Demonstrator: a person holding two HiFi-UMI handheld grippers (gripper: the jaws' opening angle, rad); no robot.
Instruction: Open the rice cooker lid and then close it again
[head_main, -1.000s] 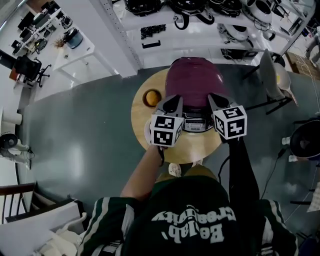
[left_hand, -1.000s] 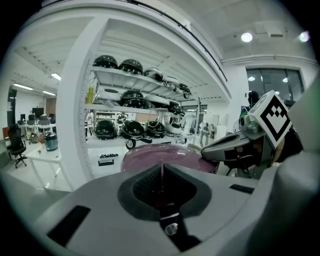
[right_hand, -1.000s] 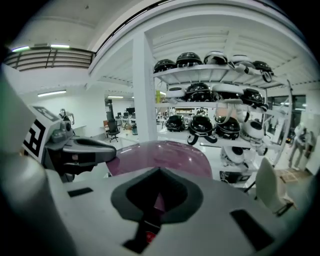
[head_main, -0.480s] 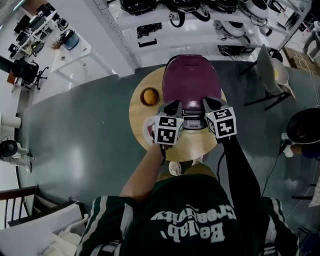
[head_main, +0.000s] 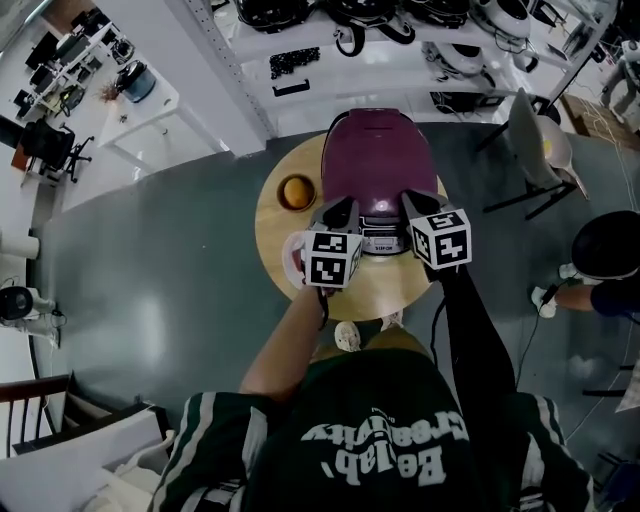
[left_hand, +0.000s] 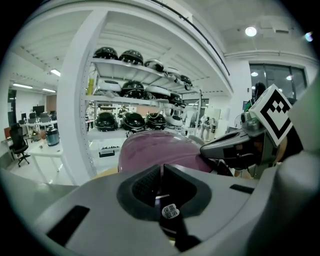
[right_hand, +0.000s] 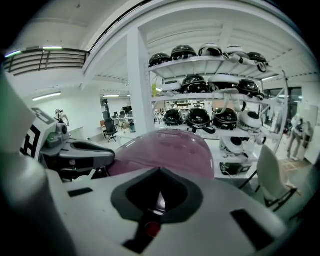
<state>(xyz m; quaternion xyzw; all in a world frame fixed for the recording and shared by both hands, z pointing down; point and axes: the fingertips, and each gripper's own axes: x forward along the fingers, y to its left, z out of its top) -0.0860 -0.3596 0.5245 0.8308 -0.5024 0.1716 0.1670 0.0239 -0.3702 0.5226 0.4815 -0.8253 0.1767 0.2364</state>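
I have both forearms stretched forward and angled down. The left gripper (head_main: 344, 208) and right gripper (head_main: 409, 201) have their jaws pressed together, empty, at the front edge of the purple rice cooker (head_main: 378, 150). It sits on the round table (head_main: 272, 235); I can't tell whether they touch it.

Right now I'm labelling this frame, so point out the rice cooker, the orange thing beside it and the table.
rice cooker (head_main: 377, 160): head view, middle of purple lid.
orange thing (head_main: 297, 191): head view, its centre.
table (head_main: 387, 288): head view, bare wood near edge.
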